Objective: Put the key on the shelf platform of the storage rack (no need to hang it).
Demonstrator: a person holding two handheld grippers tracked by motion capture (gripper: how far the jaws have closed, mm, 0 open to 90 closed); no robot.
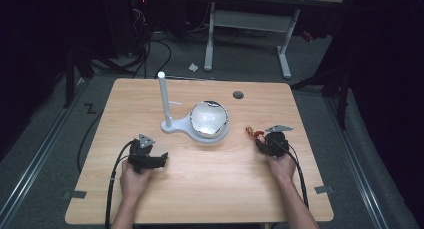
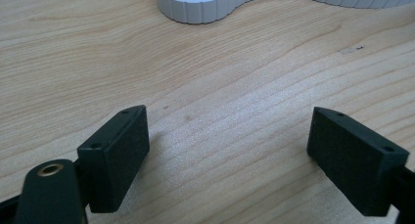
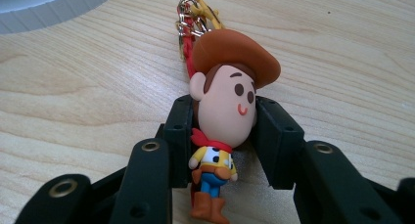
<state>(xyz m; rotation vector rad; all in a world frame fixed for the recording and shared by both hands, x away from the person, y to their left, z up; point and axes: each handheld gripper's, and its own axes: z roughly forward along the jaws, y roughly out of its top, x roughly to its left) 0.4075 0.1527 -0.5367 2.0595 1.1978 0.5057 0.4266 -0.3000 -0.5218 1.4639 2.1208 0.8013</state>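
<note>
Hands sit closest in the high view: the left gripper (image 1: 161,159) rests at 7 o'clock on the table (image 1: 200,189), the right gripper (image 1: 257,137) at 4 o'clock by the white stand (image 1: 192,126).

Left gripper view: jaws wide, nothing between them.

Right gripper view: jaws clamped on the cowboy keychain (image 3: 222,116) by its head. Looks light, rubbery, squishy; the chain will dangle. No readable writing.
</note>
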